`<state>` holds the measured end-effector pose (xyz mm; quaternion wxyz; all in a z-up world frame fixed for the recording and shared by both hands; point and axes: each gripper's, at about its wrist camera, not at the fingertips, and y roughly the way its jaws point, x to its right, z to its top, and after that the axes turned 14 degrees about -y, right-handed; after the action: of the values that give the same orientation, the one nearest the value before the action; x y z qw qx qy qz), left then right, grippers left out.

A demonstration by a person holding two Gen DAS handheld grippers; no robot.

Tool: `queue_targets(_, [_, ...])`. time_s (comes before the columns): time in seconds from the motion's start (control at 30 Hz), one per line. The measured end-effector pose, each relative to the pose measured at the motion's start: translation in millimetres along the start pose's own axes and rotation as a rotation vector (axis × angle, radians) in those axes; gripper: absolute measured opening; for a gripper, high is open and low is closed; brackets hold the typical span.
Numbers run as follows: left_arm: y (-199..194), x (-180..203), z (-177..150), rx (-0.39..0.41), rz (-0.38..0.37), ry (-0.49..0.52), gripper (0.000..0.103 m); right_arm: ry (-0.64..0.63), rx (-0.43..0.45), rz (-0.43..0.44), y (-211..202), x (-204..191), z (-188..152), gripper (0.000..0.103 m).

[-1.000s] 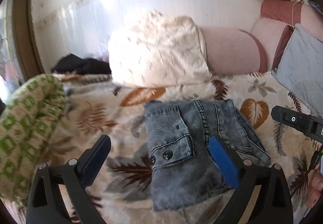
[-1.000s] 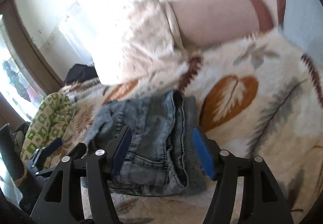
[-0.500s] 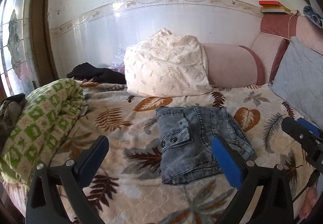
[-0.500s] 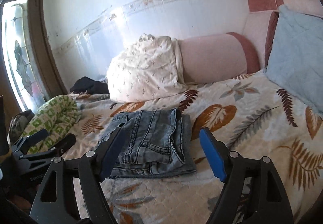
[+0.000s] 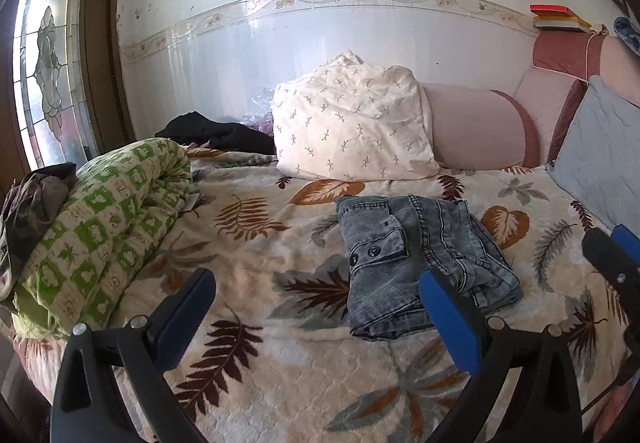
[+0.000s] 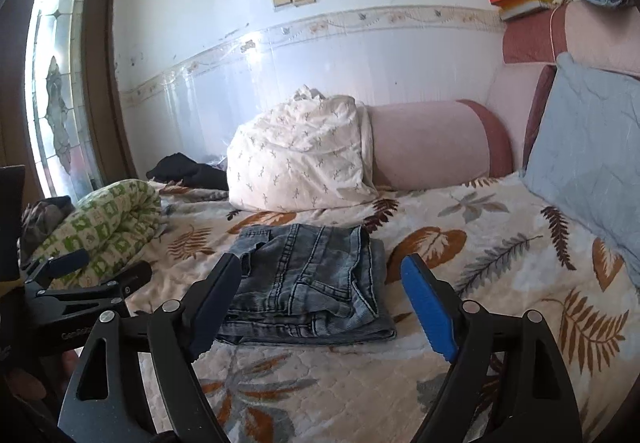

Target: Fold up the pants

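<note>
- Pants (image 5: 424, 263) lie folded on the bed (image 5: 280, 363), long axis toward the pillow (image 5: 352, 123).
- Bare bedspread surrounds them.
- Left hand-held gripper (image 5: 316, 303) gapes empty; right hand-held gripper (image 6: 320, 299), empty, has just been opening.

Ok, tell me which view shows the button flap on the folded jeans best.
The left wrist view: the folded jeans lie flap up, and the button flap shows two dark buttons clearly. The right wrist view sees the jeans from the other side, showing seams and stacked layers; no buttons are visible.
</note>
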<state>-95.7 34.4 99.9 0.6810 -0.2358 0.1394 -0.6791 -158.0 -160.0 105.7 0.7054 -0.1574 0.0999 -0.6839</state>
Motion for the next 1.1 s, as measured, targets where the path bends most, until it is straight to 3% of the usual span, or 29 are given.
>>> queue_targets(0.33, [1.6, -6.8, -10.3, -0.009, 0.009, -0.002, 0.103, -0.034, 0.030, 0.001, -9.4, -18.0, -5.1, 0.088])
queue_targets(1.1, [36.5, -19.9, -16.5, -0.057, 0.075, -0.017, 0.103, -0.074, -0.031, 0.002, 14.3, -27.5, -15.2, 0.088])
